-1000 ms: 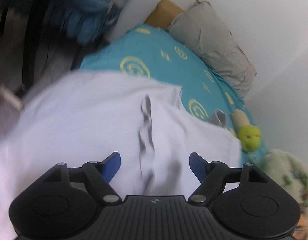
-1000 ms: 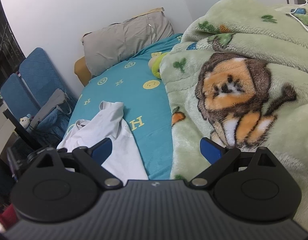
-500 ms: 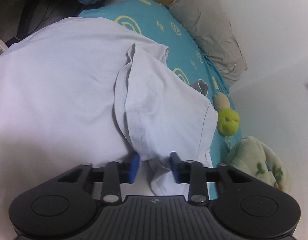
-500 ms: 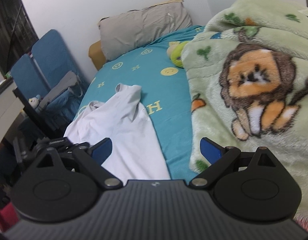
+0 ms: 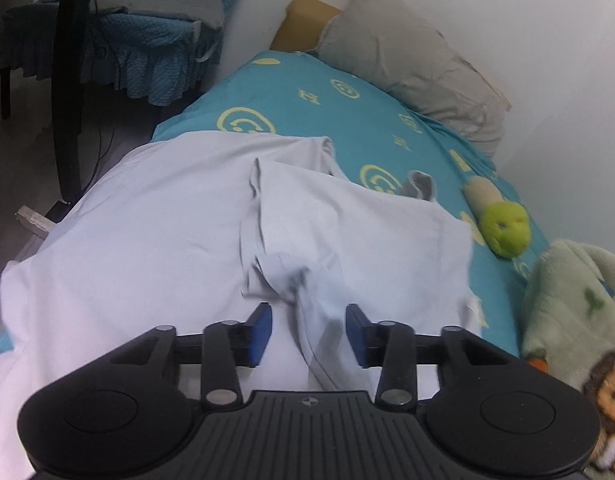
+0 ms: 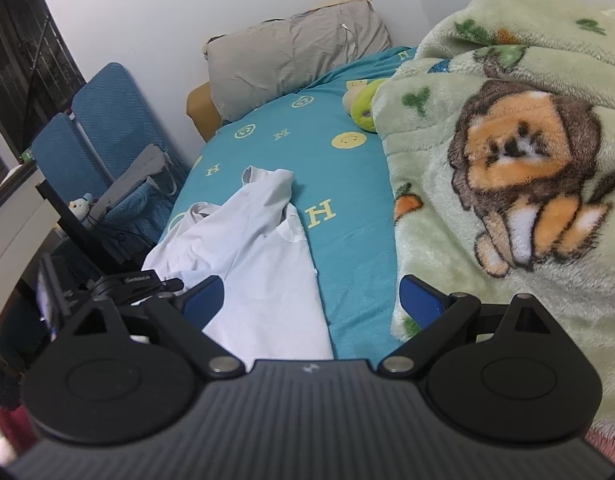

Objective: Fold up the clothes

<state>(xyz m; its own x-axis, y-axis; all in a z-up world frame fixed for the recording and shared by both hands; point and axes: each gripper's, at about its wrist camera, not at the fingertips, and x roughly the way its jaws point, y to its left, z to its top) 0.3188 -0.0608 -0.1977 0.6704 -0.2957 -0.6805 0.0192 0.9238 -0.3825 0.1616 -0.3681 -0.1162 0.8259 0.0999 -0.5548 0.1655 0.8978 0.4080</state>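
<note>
Black ribbed left gripper [image 5: 308, 330], blue pads [image 5: 260, 328], silver screws.

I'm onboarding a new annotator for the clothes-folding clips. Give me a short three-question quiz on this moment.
1. True or false: the right claw is clamped on the white shirt.
2. What lies between the left claw pads?
A. a bunched fold of the shirt
B. the green plush toy
C. the grey pillow
3. Fill in: the lion blanket lies to the ___ of the shirt in the right wrist view.

Key: 1 false, it is open and holds nothing; 2 A, though the pads stand clear of the fold; 3 right.
</note>
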